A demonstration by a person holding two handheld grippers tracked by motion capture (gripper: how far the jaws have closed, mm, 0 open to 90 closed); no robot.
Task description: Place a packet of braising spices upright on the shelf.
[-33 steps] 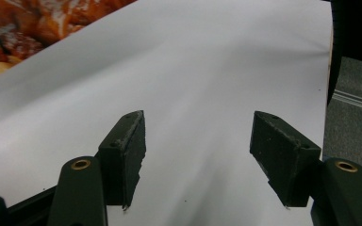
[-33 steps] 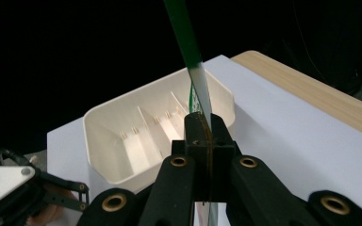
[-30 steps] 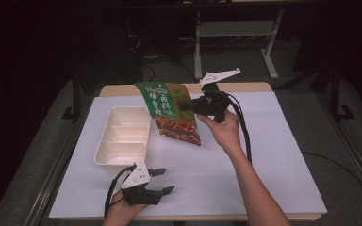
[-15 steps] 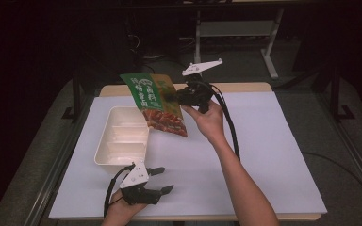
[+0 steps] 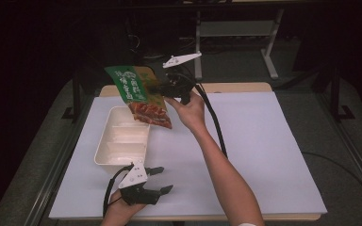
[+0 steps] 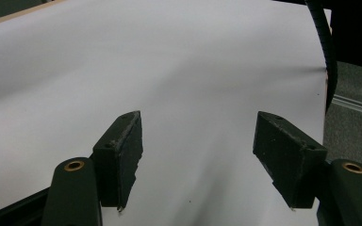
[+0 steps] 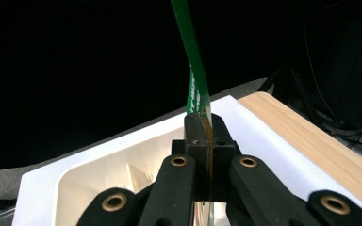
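A green and red snack bag [image 5: 139,95] hangs in the air over the far end of a cream divided tray [image 5: 121,137]. My right gripper [image 5: 162,88] is shut on the bag's right edge; in the right gripper view the green bag edge [image 7: 195,84] rises from between the pressed jaws, with the tray [image 7: 108,174] below. My left gripper [image 5: 156,180] rests low on the white table cover [image 5: 259,141] near the front edge, its jaws apart with nothing between them [image 6: 198,160]. Its jaws have just been opening a little.
A light wooden strip of table [image 5: 235,87] shows along the far edge. A black cable [image 5: 212,117] trails from the right gripper along the forearm. Dark floor and a white metal stand [image 5: 235,33] lie beyond the table.
My right gripper has carried the bag leftward, from right of the tray's far end to above it. The left gripper stays in place.
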